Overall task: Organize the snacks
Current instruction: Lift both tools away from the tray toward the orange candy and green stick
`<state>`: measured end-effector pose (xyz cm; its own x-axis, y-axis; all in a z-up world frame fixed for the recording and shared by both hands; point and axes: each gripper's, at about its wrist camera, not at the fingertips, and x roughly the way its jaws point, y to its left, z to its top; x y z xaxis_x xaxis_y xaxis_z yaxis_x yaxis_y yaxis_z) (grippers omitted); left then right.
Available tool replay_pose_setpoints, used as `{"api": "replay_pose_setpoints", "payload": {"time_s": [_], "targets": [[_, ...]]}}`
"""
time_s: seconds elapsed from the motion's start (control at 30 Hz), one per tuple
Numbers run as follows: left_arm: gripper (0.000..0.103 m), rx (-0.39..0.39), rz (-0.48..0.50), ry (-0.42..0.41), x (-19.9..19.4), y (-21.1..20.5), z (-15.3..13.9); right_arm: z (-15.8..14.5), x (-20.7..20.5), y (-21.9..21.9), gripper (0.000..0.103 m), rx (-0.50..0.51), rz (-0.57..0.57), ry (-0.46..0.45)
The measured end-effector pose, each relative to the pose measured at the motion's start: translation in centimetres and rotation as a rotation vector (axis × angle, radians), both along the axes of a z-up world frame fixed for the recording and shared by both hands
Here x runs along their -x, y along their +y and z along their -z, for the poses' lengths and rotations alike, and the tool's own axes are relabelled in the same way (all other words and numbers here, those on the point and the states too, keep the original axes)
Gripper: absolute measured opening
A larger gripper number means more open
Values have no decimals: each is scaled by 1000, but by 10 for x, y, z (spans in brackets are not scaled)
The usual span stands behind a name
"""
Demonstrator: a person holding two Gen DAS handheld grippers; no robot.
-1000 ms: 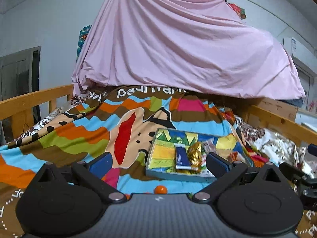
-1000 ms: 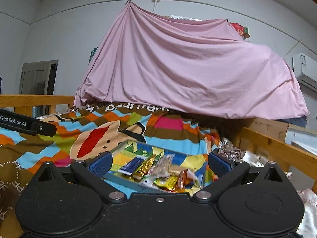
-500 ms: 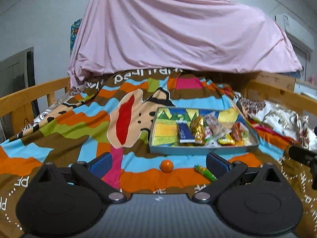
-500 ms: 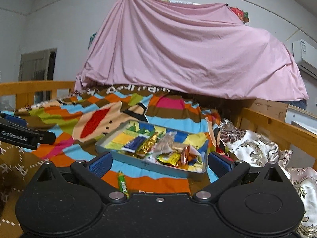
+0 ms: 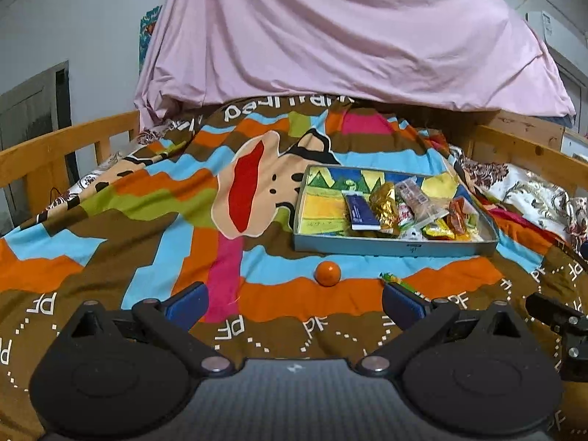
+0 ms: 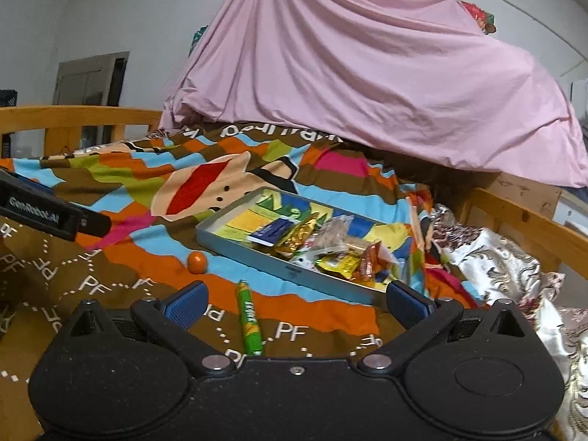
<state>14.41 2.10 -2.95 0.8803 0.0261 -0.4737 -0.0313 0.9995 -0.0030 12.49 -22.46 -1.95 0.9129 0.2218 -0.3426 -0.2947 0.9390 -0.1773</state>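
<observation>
Lying just ahead of the right gripper [image 6: 296, 303], between its widely spread, empty fingers, the green candy stick [image 6: 250, 319] pointed its long axis almost straight away from the tongs, tilted a little to their left at the far end. That gripper was plainly the nearer one. From the left gripper [image 5: 296, 303], also spread wide and holding nothing, the same stick showed only as a green tip beside its right fingertip [image 5: 402, 303]. A small orange ball-shaped sweet [image 5: 327, 273] sat just beyond the left gripper's gap, slightly right of centre, and ahead and left of the right gripper. Farther out, past both loose pieces, stood the shallow grey tray [image 6: 294, 270] with wrapped snacks [image 6: 330, 246] heaped at its right end and its left end bare. I judged the stick would need a crosswise pinch. Everything rested on a soft striped cartoon blanket [image 5: 147, 220] over a wooden-railed bed [image 5: 55, 147], with a pink sheet [image 5: 349, 36] draped behind.
</observation>
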Motion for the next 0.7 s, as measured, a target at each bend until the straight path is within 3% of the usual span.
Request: {"api": "replay_pose_setpoints", "payload": {"time_s": [0.3,0.5,0.7], "targets": [[103,-46,-14,70,-16,7,7,7,-15,-4,102,-115,-41,132],[103,-25,84,117,-36,12,15,17,-34,-5,102,-220,-126,245],[103,-14,154,145,-60,12,25,26,-53,0,102,-172,-214,267]]}}
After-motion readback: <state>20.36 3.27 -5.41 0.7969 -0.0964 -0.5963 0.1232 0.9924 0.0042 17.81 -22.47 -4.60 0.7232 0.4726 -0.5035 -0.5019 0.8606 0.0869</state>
